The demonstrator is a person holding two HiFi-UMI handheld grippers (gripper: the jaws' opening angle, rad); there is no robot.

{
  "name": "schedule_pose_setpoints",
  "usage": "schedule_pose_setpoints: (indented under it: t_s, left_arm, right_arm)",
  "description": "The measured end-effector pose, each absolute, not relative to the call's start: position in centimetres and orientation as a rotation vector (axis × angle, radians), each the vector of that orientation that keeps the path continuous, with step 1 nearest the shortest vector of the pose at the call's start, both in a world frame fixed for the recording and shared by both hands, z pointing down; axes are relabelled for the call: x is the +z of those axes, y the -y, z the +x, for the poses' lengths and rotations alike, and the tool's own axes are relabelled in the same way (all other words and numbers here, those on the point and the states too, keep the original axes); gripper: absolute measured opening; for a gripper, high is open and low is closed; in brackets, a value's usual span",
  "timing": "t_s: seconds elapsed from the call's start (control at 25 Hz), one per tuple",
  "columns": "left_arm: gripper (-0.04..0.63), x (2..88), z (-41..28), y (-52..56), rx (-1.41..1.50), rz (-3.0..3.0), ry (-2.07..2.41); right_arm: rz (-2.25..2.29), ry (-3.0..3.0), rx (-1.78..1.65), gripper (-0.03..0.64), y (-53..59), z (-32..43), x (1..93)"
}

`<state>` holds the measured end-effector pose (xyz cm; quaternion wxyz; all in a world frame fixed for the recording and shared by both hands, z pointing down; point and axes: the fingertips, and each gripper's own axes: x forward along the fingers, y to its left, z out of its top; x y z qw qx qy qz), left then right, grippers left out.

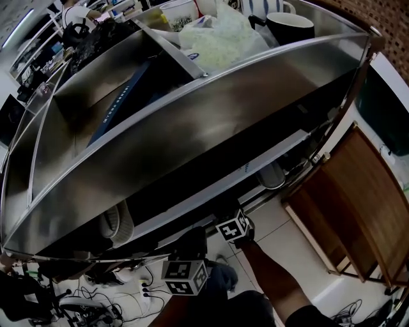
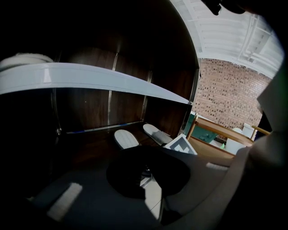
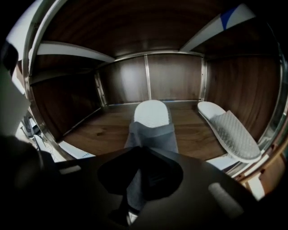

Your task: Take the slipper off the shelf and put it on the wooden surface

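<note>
Slipper (image 3: 152, 117) clamped by grey upper in right gripper (image 3: 135, 197); lift, clear shelf (image 3: 90, 132) lip, carry to wooden surface (image 1: 358, 204). Left gripper (image 2: 150, 185) nearly closed, empty; keep aside.

We logged both gripper views dim, jaws near-black silhouettes. Soft light reached the slipper (image 3: 153, 114) ahead of the right jaws; daylight blew out right of the left jaws. Head view: glare on steel shelf (image 1: 192, 121), fisheye-bent edges.

A black mug (image 1: 291, 27) stands beside a crumpled plastic bag (image 1: 220, 35) and a white cup (image 1: 181, 13), a dark blue box (image 1: 121, 105) lies left of them, and cables (image 1: 121, 294) tangle on the tiled floor (image 1: 281, 217).
</note>
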<state>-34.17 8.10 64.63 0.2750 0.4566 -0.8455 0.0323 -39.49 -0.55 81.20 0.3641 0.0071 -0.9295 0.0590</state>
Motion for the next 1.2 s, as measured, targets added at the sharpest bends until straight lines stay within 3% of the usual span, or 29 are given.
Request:
schedule_pose_setpoints:
  t_s: [0.32, 1.2]
  left_arm:
    - [0.005, 64.0, -33.0, -8.8, 0.081, 1.218, 2.271]
    - [0.005, 56.0, -21.9, -2.2, 0.052, 1.461, 2.16]
  right_arm:
    - [-0.002, 2.42, 0.111, 0.008, -0.3, -37.5, 78.5]
    - [0.173, 2.466, 0.13, 0.008, 1.1, -21.2, 67.0]
